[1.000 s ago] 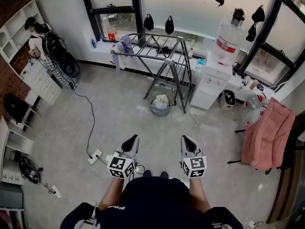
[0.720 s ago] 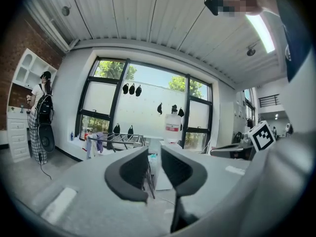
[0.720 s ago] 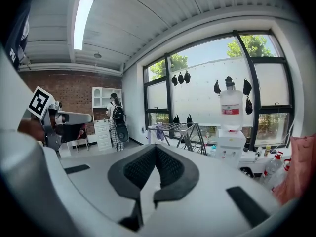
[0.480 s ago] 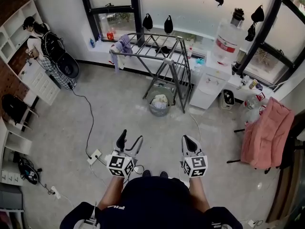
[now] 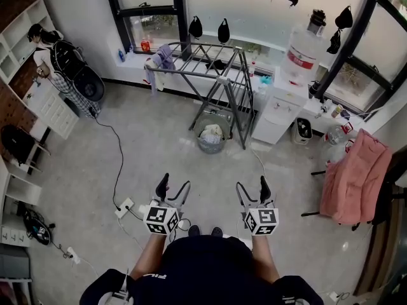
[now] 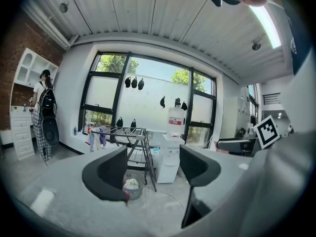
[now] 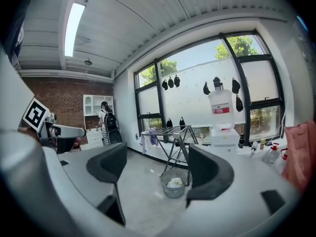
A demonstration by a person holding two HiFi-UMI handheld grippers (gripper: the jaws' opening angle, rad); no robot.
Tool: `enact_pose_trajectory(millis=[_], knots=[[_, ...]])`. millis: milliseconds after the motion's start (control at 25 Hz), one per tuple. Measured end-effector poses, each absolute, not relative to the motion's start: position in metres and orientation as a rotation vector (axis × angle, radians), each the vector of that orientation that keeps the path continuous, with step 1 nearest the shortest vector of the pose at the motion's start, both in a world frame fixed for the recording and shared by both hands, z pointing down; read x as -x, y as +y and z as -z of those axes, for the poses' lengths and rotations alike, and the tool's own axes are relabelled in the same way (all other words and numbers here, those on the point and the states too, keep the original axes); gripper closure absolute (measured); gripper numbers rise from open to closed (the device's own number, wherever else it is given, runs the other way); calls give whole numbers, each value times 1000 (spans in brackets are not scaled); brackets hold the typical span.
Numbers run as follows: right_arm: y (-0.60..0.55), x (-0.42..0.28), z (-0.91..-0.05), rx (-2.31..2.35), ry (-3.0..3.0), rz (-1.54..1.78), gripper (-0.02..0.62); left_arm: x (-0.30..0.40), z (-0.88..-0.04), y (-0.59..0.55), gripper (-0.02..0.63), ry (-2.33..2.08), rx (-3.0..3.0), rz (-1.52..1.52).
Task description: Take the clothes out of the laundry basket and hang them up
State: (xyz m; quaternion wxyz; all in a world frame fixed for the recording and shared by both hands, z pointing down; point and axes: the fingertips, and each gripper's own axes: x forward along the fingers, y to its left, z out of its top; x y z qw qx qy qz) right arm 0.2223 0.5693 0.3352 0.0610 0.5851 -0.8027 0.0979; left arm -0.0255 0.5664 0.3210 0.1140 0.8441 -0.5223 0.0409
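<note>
Holding left gripper (image 5: 174,184) and right gripper (image 5: 252,185) low at 6 o'clock, just opening both wide, gripping nothing. Seeing basket (image 5: 210,147) way off at 12 o'clock under the rack (image 5: 203,56), holding the clothes (image 5: 213,132).

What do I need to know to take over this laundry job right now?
The left gripper is open; its jaws have just opened and nothing is between them.
The right gripper is the same: just opened and empty.
The laundry basket stands on the floor ahead, at the foot of the drying rack, with clothes still in it. Both grippers are well short of it.
A few cloths already hang at the rack's left end.
Left to do: go to the basket, lift the clothes out and hang them.
</note>
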Motion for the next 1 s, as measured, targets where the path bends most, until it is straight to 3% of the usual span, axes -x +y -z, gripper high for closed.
enact_pose_trajectory(millis=[720, 1000], knots=[[552, -243, -375, -1657, -2452, -389, 222, -5, -342, 551, 290, -1549, -2429, -172], [488, -231, -396, -1613, -2430, -403, 222, -4, -364, 482, 290, -1513, -2412, -184]])
